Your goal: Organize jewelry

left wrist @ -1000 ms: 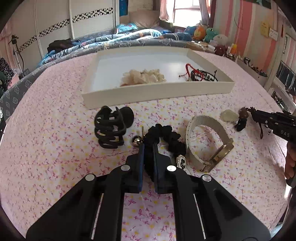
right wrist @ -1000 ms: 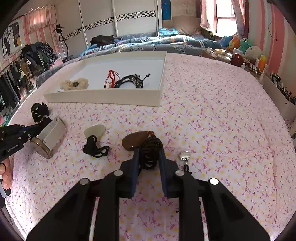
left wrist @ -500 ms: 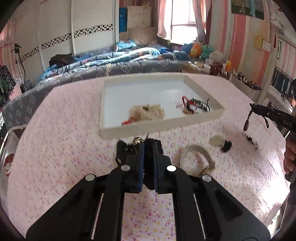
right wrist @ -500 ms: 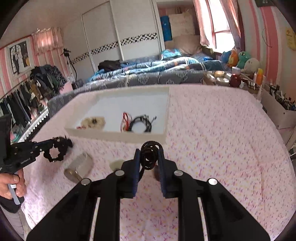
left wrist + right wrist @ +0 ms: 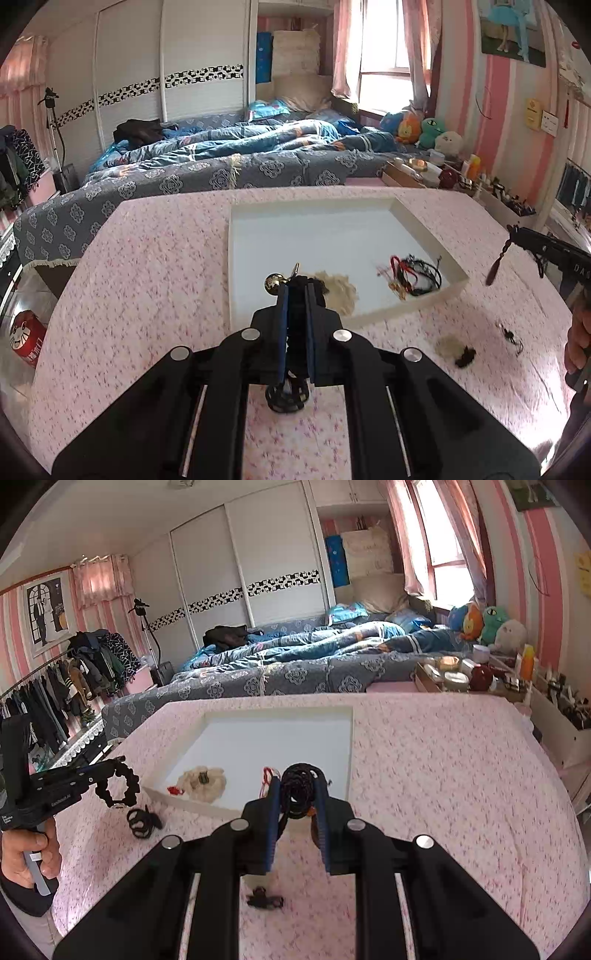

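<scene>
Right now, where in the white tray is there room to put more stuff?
The far half of the white tray, up to its back wall, is bare. The near edge is crowded: the cream scrunchie and the red and black cords.

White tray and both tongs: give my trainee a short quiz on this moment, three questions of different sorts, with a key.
1. True or false: the white tray is empty.
2. What do the left tongs hold? A) a black scrunchie B) a watch C) nothing
3. Which tongs grip the dark cord with the brown pendant?

Key: 1 false, a cream scrunchie and cords lie in it; 2 A; 3 the right tongs.
</scene>
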Available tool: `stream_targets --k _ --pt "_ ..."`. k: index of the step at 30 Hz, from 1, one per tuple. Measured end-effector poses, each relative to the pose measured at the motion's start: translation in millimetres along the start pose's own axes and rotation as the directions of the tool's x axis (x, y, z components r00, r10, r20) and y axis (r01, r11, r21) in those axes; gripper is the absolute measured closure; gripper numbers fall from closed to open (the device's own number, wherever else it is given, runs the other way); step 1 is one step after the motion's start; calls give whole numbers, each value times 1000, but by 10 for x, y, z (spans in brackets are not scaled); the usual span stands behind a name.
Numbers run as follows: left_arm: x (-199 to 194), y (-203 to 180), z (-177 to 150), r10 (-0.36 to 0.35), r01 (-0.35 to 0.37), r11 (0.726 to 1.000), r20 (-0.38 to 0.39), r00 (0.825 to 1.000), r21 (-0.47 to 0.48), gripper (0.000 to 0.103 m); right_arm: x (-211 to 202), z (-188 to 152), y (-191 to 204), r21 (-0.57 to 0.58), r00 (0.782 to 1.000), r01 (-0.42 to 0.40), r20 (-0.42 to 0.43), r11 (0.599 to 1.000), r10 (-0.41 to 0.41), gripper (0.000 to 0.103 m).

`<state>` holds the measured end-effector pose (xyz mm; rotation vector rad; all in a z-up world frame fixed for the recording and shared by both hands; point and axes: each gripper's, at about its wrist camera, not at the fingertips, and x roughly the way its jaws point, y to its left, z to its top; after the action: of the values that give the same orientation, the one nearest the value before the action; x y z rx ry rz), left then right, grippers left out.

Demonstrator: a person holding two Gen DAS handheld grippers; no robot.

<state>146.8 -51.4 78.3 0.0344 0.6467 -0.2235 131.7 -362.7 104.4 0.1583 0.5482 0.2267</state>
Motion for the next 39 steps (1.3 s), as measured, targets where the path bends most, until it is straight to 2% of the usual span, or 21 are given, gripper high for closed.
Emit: stream_targets --k 12,20,23,31,39 --pt "388 3 227 -1 1 1000 -12 1000 -5 97 431 183 117 -24 1000 -9 -9 1000 9 85" --pt "705 99 211 2 -2 1000 -37 999 -26 97 624 247 162 -51 1000 -24 0 998 24 85" --pt "793 147 148 1 -3 999 -50 999 -35 97 678 218 160 -50 997 -72 32 996 73 85" --pt "943 226 65 16 -20 999 -72 997 -49 97 1008 34 107 -44 998 -52 -37 998 51 85" --pt "1105 238 -32 39 -43 998 -96 995 -45 97 1128 -101 87 -52 998 -19 -66 998 15 84"
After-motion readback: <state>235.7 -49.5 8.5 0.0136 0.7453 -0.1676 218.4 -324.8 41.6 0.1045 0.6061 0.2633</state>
